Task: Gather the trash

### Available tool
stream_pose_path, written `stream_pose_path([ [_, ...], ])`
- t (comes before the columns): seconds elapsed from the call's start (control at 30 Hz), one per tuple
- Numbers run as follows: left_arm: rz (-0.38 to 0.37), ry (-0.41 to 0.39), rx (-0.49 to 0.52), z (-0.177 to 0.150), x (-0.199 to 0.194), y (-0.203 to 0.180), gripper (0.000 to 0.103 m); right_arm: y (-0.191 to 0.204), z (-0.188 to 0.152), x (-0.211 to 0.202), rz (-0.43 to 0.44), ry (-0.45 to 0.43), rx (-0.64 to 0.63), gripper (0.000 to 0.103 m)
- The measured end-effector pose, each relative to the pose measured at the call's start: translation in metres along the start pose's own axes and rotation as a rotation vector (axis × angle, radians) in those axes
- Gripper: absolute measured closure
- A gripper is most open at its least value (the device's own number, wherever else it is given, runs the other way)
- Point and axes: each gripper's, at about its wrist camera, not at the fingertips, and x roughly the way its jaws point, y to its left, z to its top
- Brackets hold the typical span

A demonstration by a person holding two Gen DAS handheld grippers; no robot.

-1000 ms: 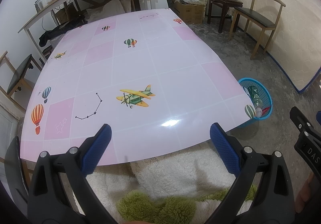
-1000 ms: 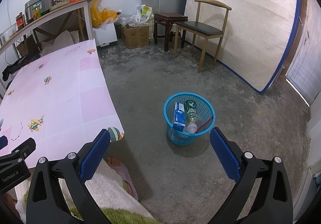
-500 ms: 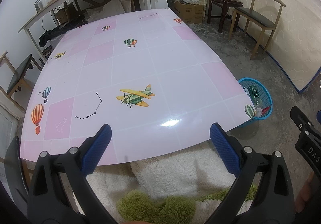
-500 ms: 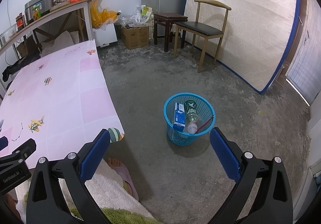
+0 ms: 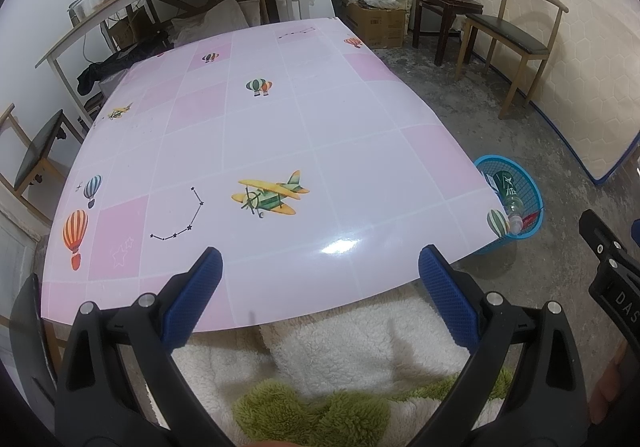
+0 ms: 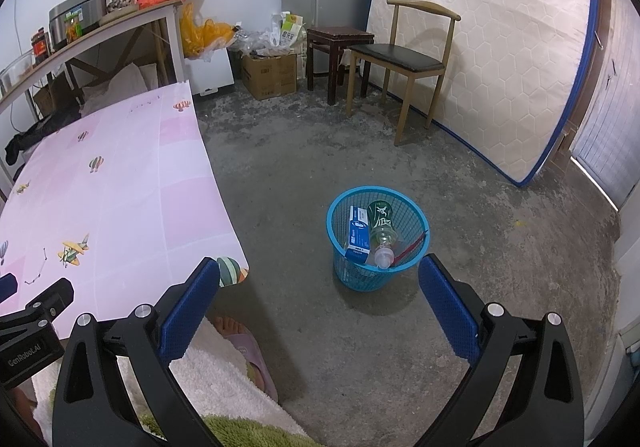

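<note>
The pink table [image 5: 280, 135] filled most of the room. Off its near right corner, on the concrete floor, stood the blue basket [image 6: 376, 237], holding a green bottle [image 6: 382, 225], a blue-and-white box [image 6: 357, 233] and a thin red stick [image 6: 410, 247]. The left gripper [image 5: 320, 297] hung over the table's near edge, jaws wide apart and empty. The right gripper [image 6: 320, 301] hung beside that corner, facing the basket, likewise spread and empty.

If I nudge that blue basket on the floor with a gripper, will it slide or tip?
The blue basket is thin open mesh, so probably light and apt to slide on the concrete. The bottle and box lean against its walls, which may shift weight and tip it. Push low.
</note>
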Motion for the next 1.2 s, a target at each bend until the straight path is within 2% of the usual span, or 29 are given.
stream_pose_path([
  [1.2,-0.004,0.006,0.003,-0.0009,-0.0002,-0.0042,0.008,0.0050,-0.0029,-0.0021,0.001,0.005,0.012,0.006],
])
